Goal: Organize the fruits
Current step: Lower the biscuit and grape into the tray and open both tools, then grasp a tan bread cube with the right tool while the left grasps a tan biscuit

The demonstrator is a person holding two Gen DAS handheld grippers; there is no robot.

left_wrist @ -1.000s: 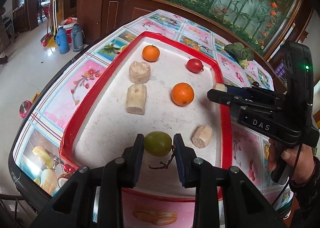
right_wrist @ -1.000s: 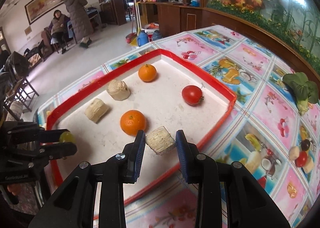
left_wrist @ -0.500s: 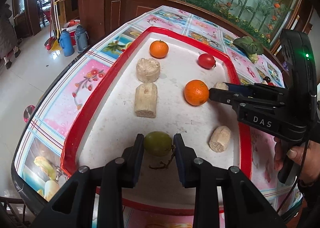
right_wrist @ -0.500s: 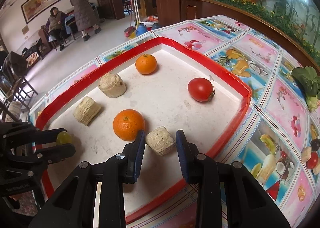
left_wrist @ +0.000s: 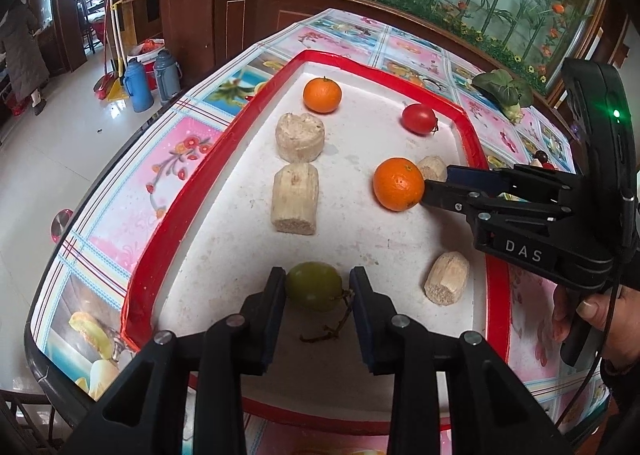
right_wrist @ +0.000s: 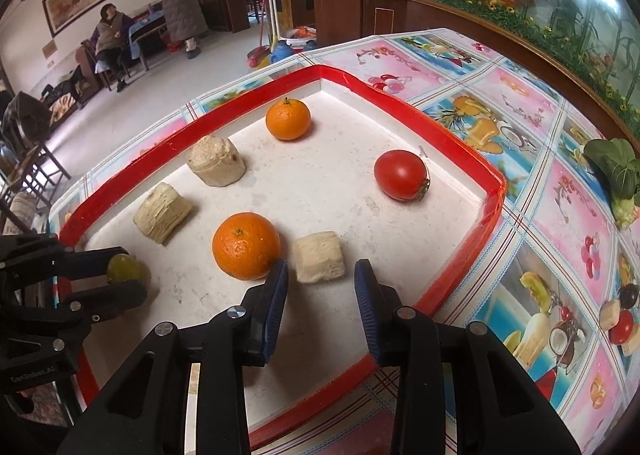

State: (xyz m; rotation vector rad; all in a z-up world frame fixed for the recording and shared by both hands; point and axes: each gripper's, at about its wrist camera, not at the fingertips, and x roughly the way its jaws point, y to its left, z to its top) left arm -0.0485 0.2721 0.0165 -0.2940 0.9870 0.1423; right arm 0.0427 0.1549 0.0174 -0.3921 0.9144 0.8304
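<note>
A red-rimmed white tray (left_wrist: 172,211) (right_wrist: 492,199) holds two oranges, a red tomato (left_wrist: 419,118) (right_wrist: 401,174) and several pale sugarcane pieces. My left gripper (left_wrist: 317,289) (right_wrist: 120,275) is shut on a green grape (left_wrist: 313,285) (right_wrist: 122,268) with a loose stem, low over the tray's near end. My right gripper (right_wrist: 320,283) (left_wrist: 434,185) is open; a cane piece (right_wrist: 319,262) (left_wrist: 432,168) lies on the tray just ahead of its fingertips, apart from both. The near orange (right_wrist: 246,246) (left_wrist: 398,184) touches its left finger.
The far orange (left_wrist: 322,95) (right_wrist: 288,119) sits near the tray's far corner. Cane pieces (left_wrist: 295,199) (left_wrist: 300,137) (left_wrist: 447,278) lie around the tray. A leafy green vegetable (right_wrist: 616,175) (left_wrist: 505,89) lies on the patterned tablecloth beyond the tray. The table edge drops to the floor on the left.
My right gripper has opened and let go of the cane piece, which now rests on the tray beside the near orange. My left gripper still holds the grape.
</note>
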